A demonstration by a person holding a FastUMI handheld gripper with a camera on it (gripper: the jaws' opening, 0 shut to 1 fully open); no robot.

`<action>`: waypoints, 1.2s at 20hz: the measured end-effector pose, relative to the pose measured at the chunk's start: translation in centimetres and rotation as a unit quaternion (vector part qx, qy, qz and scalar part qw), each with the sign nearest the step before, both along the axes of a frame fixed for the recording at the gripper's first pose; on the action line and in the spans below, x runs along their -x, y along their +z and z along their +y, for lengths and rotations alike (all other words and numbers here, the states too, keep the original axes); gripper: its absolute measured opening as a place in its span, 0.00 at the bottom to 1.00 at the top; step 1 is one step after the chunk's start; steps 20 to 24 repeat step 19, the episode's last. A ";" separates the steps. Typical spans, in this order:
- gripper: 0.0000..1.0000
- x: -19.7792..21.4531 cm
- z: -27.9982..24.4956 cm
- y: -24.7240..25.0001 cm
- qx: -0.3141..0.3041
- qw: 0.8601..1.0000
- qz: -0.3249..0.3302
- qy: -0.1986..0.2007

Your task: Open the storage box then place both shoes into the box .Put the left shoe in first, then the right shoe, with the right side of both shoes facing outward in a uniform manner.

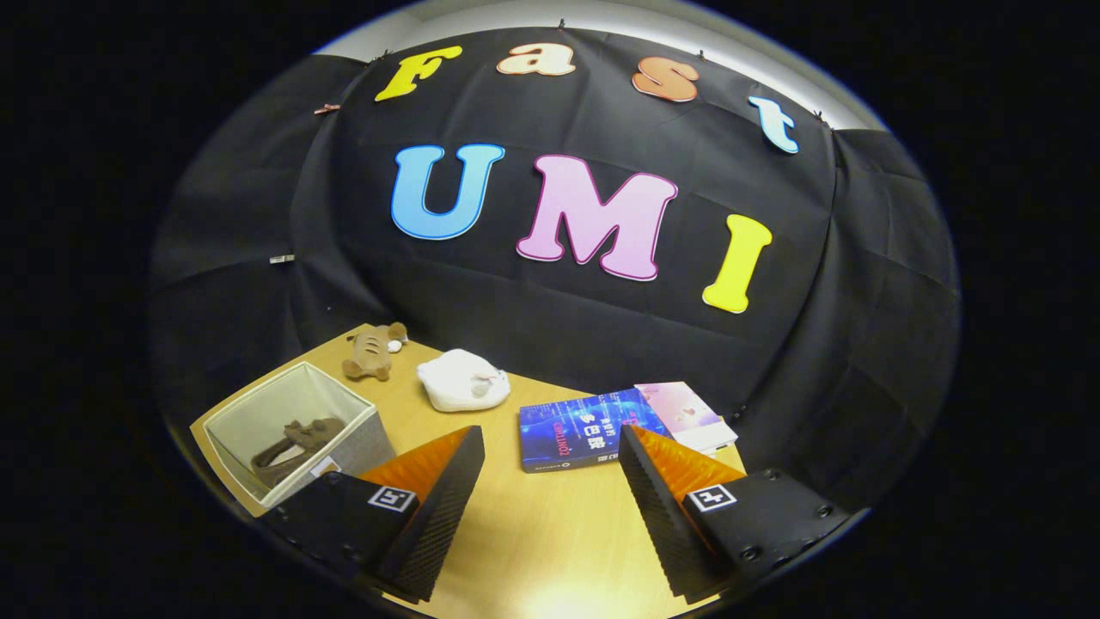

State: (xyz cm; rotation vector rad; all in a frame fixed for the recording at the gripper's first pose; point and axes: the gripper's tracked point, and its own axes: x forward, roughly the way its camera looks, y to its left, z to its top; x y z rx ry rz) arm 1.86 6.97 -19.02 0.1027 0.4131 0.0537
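The open storage box [292, 430] on the bench [533, 533], beside the left finger, already holds one brown shoe [292, 447], so the second shoe seems next, and the gripper [550, 481], spread wide and empty, must first find it.

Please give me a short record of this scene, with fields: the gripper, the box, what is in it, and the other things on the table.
gripper: jaws open, nothing between them, above bare table
storage box: open, no lid on it, ahead and left of the jaws
in box: one brown shoe
beyond box: brown plush toy, white plush toy
ahead, right: blue book, pink book
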 end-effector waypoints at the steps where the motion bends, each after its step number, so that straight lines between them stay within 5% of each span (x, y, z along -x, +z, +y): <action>1: 0.98 0.2 -1.1 0.1 0.010 1.000 -0.008 0.002; 12: 0.98 2.8 -7.4 2.0 0.001 0.998 -0.066 -0.002; 24: 0.98 3.5 -8.6 1.0 -0.009 0.997 -0.075 -0.015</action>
